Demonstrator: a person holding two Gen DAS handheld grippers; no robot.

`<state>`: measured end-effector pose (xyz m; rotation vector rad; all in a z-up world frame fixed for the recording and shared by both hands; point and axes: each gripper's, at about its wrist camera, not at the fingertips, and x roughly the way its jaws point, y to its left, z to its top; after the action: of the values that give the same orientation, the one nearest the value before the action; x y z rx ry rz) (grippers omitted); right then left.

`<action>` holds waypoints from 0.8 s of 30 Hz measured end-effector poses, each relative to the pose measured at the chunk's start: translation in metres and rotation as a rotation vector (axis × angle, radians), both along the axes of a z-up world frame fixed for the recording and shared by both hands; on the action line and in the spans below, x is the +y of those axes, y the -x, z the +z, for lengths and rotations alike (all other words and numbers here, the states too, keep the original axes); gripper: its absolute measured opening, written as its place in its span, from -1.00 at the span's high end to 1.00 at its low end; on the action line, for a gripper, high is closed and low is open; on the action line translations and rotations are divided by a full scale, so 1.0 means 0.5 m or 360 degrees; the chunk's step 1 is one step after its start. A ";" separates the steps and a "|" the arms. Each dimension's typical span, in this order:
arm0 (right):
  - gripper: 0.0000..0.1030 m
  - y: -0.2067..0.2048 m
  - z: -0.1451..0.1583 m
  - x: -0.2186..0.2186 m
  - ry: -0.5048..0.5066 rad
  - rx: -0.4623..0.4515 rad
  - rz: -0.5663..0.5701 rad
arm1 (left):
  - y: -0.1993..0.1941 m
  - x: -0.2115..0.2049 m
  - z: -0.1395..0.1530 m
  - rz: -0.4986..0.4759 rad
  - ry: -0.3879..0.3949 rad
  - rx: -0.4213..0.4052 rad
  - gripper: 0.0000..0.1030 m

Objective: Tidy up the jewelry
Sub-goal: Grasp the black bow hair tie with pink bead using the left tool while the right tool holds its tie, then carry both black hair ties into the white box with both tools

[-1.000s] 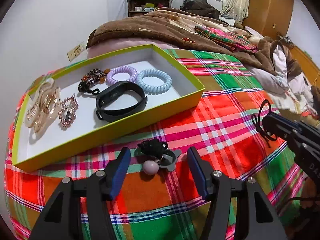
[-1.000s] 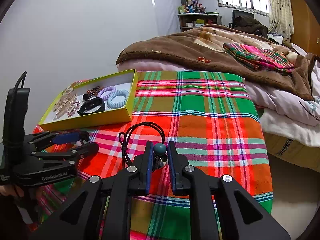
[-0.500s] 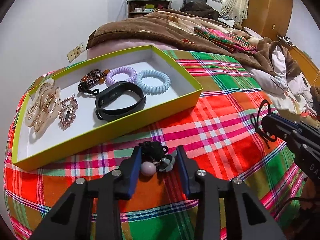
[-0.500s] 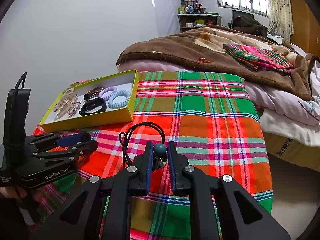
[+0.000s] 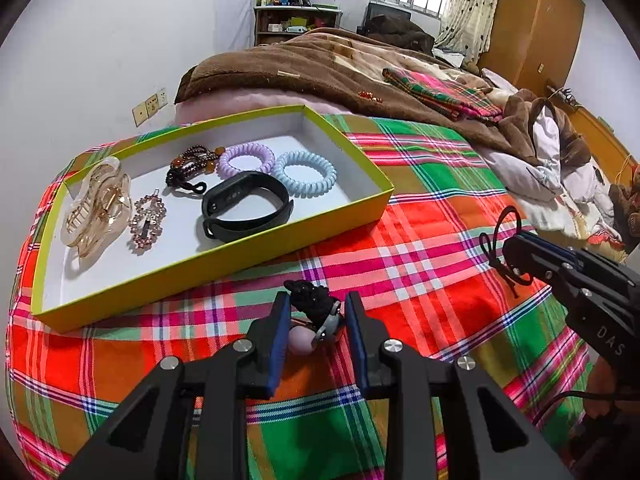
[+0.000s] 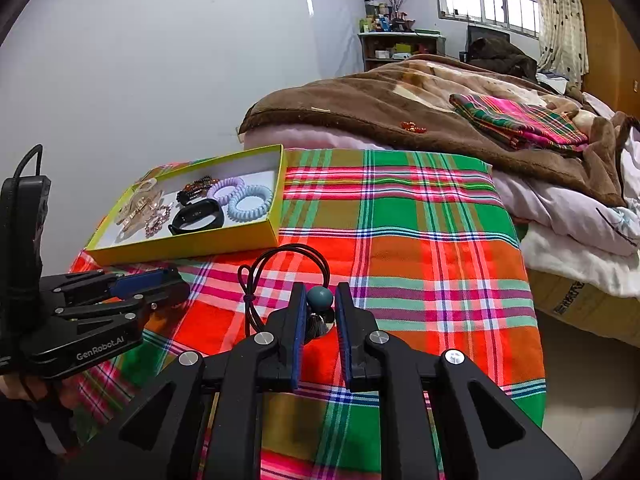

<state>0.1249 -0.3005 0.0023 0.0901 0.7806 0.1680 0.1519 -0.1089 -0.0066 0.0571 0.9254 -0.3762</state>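
My left gripper [image 5: 314,312] is shut on a hair tie with a pink bead and black knot [image 5: 310,316], just above the plaid cloth in front of the yellow-green box [image 5: 224,256]. My right gripper [image 6: 320,300] is shut on a black elastic hair tie with a teal bead [image 6: 320,297]; its loop [image 6: 288,264] sticks out left. The box [image 6: 192,242] holds a clear claw clip [image 5: 98,208], a rhinestone clip [image 5: 147,218], a beaded bracelet [image 5: 192,166], a black band [image 5: 246,206], a purple coil tie [image 5: 247,159] and a blue coil tie [image 5: 305,173].
The plaid cloth [image 6: 420,220] covers the bed's near end. A brown blanket [image 5: 320,68] and a folded plaid cloth [image 5: 440,88] lie behind. The wall runs along the left. The right gripper shows at the right of the left wrist view [image 5: 516,252].
My left gripper's jaws have closed from wide open onto the pink-bead hair tie and lifted it slightly. The right gripper has held still with its tie.
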 end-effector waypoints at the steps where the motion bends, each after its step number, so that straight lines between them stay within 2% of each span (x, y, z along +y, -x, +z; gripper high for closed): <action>1: 0.71 0.001 0.001 0.002 0.0002 -0.0001 0.0001 | 0.002 0.003 0.003 0.0006 0.0008 -0.0009 0.44; 7: 0.71 0.001 0.012 0.017 0.0008 -0.0017 0.0020 | 0.010 0.025 0.022 0.0024 0.0071 -0.0027 0.44; 24: 0.71 -0.038 0.066 0.066 0.0022 -0.0100 0.0072 | 0.006 0.120 0.088 0.0143 0.0102 -0.0157 0.44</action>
<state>0.1437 -0.2673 0.0355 0.0535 0.7217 0.2075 0.1487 -0.0489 0.0376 -0.0246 0.8150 -0.3167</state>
